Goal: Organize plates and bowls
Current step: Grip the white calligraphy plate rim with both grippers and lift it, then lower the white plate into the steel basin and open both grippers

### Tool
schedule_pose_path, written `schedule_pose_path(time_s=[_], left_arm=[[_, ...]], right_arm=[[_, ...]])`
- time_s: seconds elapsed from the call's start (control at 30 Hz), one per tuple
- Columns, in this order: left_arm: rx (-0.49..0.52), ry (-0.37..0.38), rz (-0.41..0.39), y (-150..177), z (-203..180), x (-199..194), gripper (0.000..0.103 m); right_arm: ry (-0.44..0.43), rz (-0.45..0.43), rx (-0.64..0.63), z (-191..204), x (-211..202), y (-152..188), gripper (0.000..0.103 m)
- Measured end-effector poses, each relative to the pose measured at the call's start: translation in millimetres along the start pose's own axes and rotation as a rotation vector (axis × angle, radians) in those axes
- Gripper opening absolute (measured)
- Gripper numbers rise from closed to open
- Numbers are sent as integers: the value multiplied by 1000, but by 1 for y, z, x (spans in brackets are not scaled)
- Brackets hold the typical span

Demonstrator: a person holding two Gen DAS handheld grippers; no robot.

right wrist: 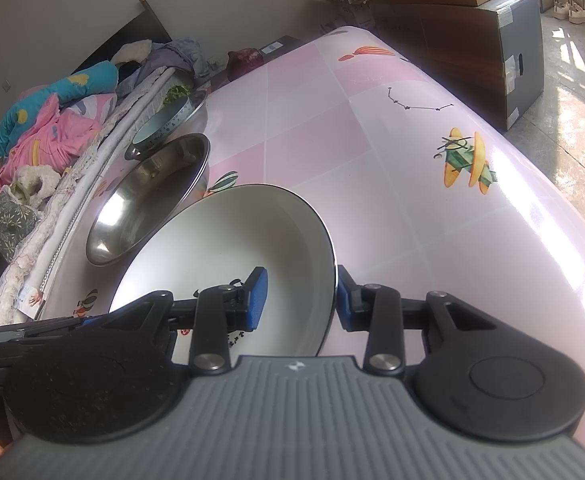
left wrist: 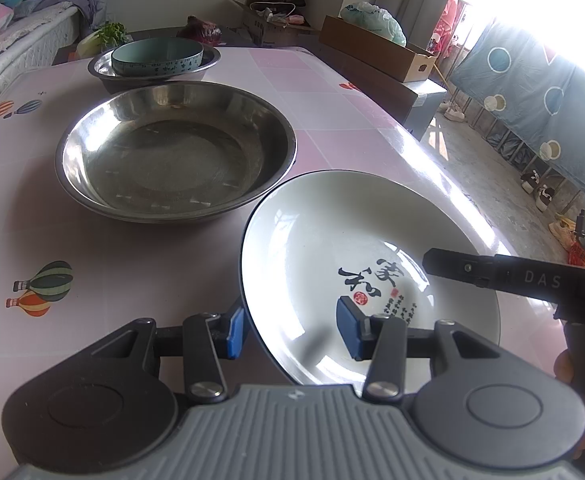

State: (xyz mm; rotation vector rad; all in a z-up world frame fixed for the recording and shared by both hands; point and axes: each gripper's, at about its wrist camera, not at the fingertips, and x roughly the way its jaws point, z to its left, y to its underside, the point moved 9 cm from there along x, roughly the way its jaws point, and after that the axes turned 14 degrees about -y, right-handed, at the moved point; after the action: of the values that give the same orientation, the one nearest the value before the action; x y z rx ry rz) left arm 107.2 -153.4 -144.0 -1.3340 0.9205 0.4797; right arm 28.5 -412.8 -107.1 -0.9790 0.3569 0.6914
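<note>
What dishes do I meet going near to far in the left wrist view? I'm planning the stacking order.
White plate → large steel basin → teal bowl, which sits inside a smaller steel basin.

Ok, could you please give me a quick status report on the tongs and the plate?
Left tongs and right tongs both straddle the white ceramic plate's rim, pads not visibly pressing. Plate tilted. Large steel basin beside it, clear.
</note>
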Motion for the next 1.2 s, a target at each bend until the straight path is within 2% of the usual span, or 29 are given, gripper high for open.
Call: schedule_pose_path(time_s=[0.3, 0.63, 1.2], left_arm=[[7, -4, -9, -2, -1, 0, 48], [49, -49, -48, 1, -7, 0, 51], [10, -55, -53, -2, -3, -1, 51]], right_arm=[[-2, -12, -4, -1, -1, 1, 35], [35, -28, -42, 4, 0, 2, 35], [83, -46, -106, 13, 2, -5, 36]])
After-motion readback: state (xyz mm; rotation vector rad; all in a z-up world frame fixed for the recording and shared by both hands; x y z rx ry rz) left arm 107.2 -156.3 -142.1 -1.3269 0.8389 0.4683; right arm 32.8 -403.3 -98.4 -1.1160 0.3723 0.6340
